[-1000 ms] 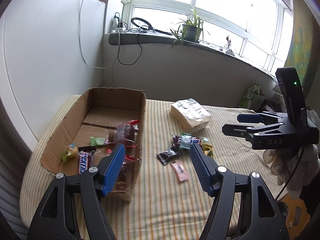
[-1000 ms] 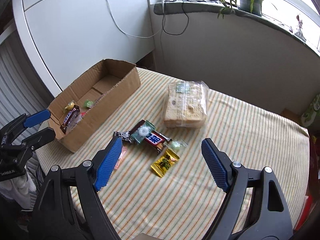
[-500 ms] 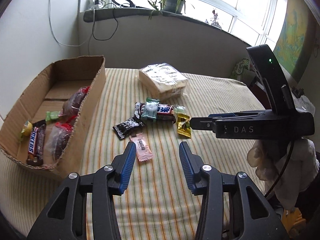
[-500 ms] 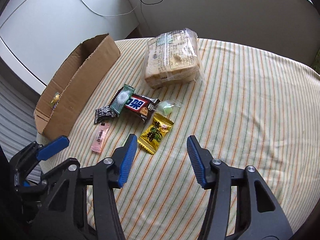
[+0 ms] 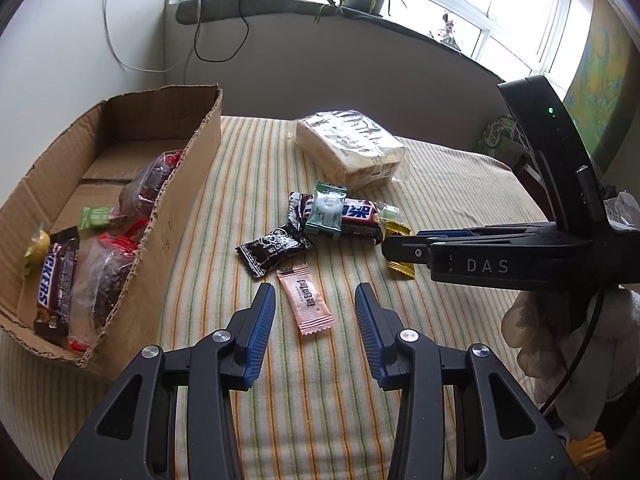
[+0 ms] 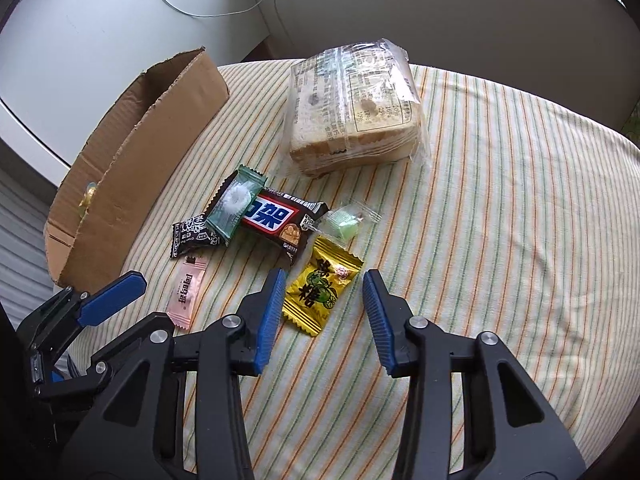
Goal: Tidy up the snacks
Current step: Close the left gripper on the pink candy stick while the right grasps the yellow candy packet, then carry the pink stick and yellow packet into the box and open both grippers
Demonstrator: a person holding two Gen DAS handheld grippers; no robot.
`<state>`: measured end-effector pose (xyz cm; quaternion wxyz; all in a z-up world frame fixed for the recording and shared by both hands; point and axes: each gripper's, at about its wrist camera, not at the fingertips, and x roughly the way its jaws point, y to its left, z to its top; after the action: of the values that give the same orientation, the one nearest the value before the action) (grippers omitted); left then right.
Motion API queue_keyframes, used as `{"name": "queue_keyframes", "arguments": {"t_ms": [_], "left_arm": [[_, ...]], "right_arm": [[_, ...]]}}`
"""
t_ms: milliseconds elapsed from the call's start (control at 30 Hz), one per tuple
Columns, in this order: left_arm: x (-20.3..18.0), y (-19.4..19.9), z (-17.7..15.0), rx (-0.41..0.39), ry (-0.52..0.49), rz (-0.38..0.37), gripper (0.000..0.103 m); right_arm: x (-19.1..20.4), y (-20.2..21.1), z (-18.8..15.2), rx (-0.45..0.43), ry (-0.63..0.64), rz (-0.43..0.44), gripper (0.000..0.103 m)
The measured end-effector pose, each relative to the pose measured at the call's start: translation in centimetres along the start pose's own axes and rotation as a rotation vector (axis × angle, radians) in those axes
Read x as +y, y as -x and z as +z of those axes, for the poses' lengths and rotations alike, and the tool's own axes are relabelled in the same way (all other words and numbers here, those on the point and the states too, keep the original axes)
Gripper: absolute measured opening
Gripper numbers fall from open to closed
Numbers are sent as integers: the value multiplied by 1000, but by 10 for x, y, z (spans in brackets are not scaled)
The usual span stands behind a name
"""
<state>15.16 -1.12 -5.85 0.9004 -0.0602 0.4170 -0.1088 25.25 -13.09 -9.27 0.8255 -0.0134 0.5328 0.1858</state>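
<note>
Striped cloth (image 6: 500,208) in cream, green and orange covers the surface under both grippers, with a grey wall and a sunlit window sill behind.

Seen from its own camera, the left gripper (image 5: 315,312) points down at a pink candy (image 5: 306,305), which lies flat on the cloth between its blue pads. The jaws have just been closing, but a gap shows on each side of the wrapper, so nothing is gripped. To its left stands a cardboard box (image 5: 176,216) holding a chocolate bar (image 5: 56,280) and some clear-wrapped pastries (image 5: 120,256). Just ahead lies a black packet (image 5: 274,246), and beyond it a dark wafer bar (image 5: 356,216) with a teal candy (image 5: 328,212) resting on top. Farther ahead sits a wrapped loaf of bread (image 5: 352,150).

The right gripper (image 6: 325,298) hangs over a yellow candy (image 6: 320,290), whose lower half lies between its pads. These jaws have also just been closing, yet the pads stand apart from the wrapper, unclenched. Just ahead of it is a small green candy (image 6: 346,226) in clear wrap, next to the wafer bar. In the left camera, a gloved hand (image 5: 568,344) holds the right gripper's handle.
</note>
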Motion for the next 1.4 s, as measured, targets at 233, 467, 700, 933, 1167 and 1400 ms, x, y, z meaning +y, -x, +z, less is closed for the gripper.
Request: {"name": "queue_keyframes", "arguments": {"t_ms": [233,467,700,933,1167,1400], "left_arm": [[-1,-6,0,12,-2,-13,40],[-7,-20,3,39,-27,9,36],[-11,-32,1,66,-66,47,19],[-7,-28,-1,63,-48,35,19],[-7,-21,-4,44,-17,14,19],[-9,-1,2,-4,-7,-5,19]], "right_arm": [[24,-14,11,18,118,-84,37],[26,-16,13,40,191,-113,26],[14,-7,1,23,198,-104,25],[-8,7,-16,-8,144,-48,23],[-22,21,-31,-34,105,-34,23],[-22,42,-31,-78,93,-27,23]]}}
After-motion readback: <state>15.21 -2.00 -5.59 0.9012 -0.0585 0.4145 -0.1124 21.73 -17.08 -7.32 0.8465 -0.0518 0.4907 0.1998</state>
